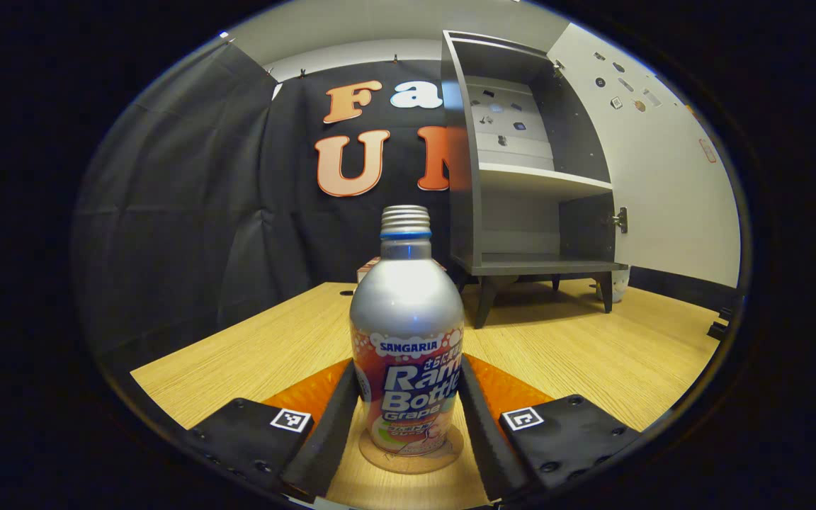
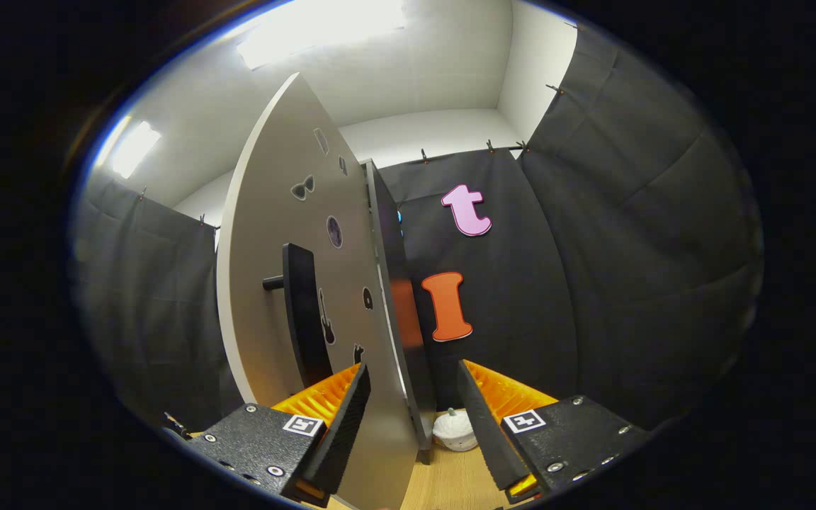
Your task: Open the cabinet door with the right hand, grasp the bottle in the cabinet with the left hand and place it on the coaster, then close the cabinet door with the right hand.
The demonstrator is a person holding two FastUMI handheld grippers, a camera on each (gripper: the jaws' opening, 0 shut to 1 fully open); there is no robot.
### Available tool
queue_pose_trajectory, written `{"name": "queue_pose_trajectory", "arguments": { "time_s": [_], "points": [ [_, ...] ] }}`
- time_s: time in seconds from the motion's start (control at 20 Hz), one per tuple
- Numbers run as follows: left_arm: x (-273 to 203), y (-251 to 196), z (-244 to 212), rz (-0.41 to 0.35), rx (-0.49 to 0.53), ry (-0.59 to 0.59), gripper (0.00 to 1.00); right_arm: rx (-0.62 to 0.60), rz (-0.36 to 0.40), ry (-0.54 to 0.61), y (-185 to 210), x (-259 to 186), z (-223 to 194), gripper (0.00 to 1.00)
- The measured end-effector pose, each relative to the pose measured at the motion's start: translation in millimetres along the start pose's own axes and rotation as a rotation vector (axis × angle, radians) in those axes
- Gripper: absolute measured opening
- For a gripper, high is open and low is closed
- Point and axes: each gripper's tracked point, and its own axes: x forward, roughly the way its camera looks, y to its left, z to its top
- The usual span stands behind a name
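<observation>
Tabletop [image 1: 252, 347]: coaster [image 1: 411, 457] mostly hidden beneath upright bottle [image 1: 408, 340].

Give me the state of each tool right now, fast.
Left tool: open, fingers either side of the bottle standing on the coaster, not clearly pressing it.
Right tool: open, straddling the edge of the open cabinet door, holding nothing.

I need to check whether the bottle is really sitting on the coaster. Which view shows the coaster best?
The left gripper view: the coaster lies on the table under the bottle, between the left gripper jaws. The right gripper view faces the cabinet door instead.
</observation>
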Motion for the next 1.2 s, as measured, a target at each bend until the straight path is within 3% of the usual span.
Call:
{"name": "queue_pose_trajectory", "arguments": {
  "time_s": [0.2,0.5,0.7,1.0,1.2],
  "points": [
    [-6,0,-1,0.003,-0.012,-0.001,0.86,-0.003,0.0,-0.009,0,-3,0,0.78],
    [-14,-6,3,0.002,0.081,0.012,0.89,0.025,0.011,-0.014,2,-2,5,0.78],
    [-15,1,7,0.027,0.087,0.015,0.88,0.018,0.016,-0.025,3,-3,9,0.78],
    [-27,1,37,0.032,0.088,-0.023,0.89,-0.007,0.015,-0.045,5,-8,13,0.78],
    [-39,9,66,0.072,0.12,-0.075,0.92,0.006,0.041,-0.053,9,-13,19,0.78]
  ]
}}
